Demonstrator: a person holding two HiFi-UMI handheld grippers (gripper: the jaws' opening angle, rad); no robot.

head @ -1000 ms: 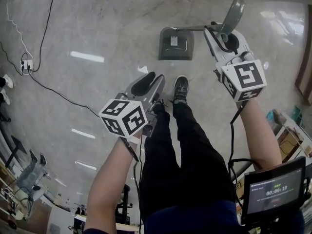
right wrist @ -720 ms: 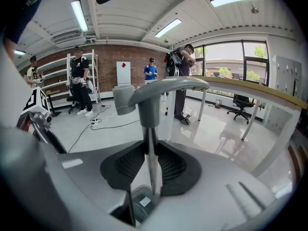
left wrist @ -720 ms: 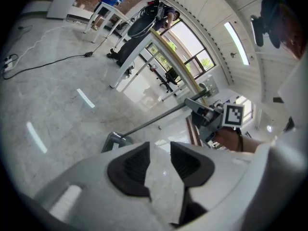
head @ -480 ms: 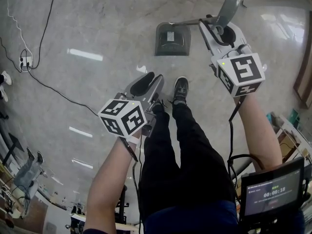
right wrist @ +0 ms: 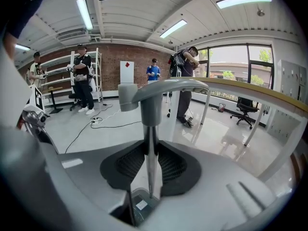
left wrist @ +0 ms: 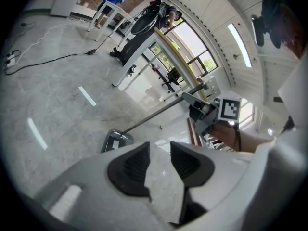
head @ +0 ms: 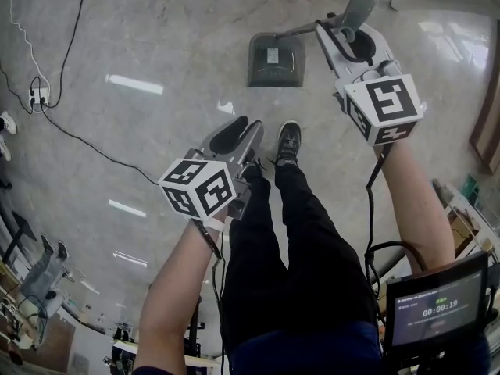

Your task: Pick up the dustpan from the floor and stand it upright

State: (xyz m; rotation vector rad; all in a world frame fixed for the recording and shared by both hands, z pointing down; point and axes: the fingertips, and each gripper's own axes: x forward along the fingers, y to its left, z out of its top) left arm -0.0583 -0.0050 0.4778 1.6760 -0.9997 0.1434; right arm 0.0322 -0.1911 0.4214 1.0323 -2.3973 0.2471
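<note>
The grey long-handled dustpan (head: 276,59) is gripped by its thin metal shaft in the closed right claw (right wrist: 150,163). Its pan apparently rests on the marble floor (head: 156,37) with the shaft leaning. Straightening and release seem left. The left claw (left wrist: 159,161) is half open and empty.

Probably a lab or workshop, brick wall (right wrist: 108,64) and shelving (right wrist: 55,78) at ten o'clock, long tabletop (right wrist: 250,91) at two o'clock, strip lights (right wrist: 84,13) overhead

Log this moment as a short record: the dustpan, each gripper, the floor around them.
dustpan: pan low at the floor, ahead of the person's shoe; shaft slants up to the right gripper
right gripper: shut on the shaft, just below the handle
left gripper: jaws apart, nothing between them
floor: cable and power strip at the left
</note>
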